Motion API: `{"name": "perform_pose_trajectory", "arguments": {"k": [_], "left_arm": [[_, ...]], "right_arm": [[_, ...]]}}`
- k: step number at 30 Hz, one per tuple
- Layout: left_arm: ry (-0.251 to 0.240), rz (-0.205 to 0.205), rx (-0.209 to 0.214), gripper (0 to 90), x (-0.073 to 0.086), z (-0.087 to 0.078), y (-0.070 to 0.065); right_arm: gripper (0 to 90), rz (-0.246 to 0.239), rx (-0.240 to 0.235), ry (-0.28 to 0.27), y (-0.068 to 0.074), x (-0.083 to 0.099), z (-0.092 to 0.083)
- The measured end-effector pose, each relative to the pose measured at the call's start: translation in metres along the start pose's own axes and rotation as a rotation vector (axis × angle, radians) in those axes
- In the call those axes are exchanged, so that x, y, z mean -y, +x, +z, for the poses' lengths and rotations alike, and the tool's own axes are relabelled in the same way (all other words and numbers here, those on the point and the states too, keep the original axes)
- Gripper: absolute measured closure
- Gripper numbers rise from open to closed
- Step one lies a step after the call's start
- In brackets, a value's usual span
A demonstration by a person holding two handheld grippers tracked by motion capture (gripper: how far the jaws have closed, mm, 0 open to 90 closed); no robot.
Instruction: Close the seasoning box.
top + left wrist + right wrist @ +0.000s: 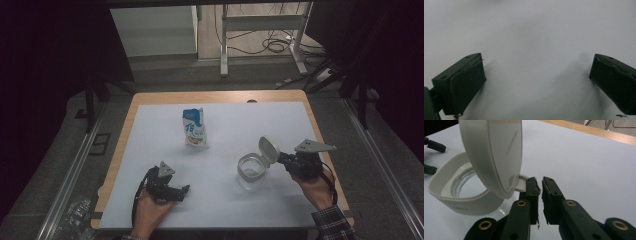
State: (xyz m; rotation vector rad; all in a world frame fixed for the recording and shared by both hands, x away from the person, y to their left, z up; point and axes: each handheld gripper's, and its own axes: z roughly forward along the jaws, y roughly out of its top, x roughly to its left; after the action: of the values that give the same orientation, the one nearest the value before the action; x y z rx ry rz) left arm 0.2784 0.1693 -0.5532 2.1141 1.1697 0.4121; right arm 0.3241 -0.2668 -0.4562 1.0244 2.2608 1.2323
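A clear jar with a white collar stands on the white mat, right of centre, its hinged white lid flipped up. My right gripper sits just right of the lid. In the right gripper view its jaws stand a narrow gap apart with nothing between them, beside the hinge, next to the raised lid and the collar. My left gripper rests at the front left. In the left gripper view it is wide open over bare mat. A blue-and-white pouch stands upright at the back centre.
The white mat covers a wooden table whose edge shows at the back and sides. Beyond the table there are dark floor, cables and a desk frame. Metal rails run along both sides.
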Motion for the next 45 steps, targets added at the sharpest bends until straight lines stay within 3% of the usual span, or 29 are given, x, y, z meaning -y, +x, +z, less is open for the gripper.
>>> {"name": "perform_pose_trajectory", "arguments": {"k": [9, 16, 29, 34, 37, 45], "left_arm": [[0.007, 0.005, -0.002, 0.3, -0.001, 0.000, 0.000], [0.004, 0.015, -0.003, 1.2, -0.001, 0.000, -0.001], [-0.003, -0.002, 0.008, 1.1, -0.001, 0.000, 0.001], [-0.003, 0.009, 0.025, 3.5, -0.001, -0.002, 0.004], [-0.014, -0.008, 0.066, 5.6, -0.002, -0.005, 0.008], [-0.059, 0.005, 0.095, 6.0, -0.018, -0.014, 0.017]], "right_arm": [[73.3, 0.023, 0.023, 0.010, -0.002, 0.010, -0.002], [65.6, 0.013, 0.053, 0.011, 0.000, 0.017, -0.003], [54.0, -0.026, 0.111, 0.062, 0.001, 0.033, 0.003], [49.3, -0.013, 0.148, 0.051, 0.000, 0.035, 0.002], [46.0, 0.005, 0.138, 0.064, -0.002, 0.038, 0.003], [39.1, 0.006, 0.123, 0.132, -0.008, 0.047, 0.015]]}}
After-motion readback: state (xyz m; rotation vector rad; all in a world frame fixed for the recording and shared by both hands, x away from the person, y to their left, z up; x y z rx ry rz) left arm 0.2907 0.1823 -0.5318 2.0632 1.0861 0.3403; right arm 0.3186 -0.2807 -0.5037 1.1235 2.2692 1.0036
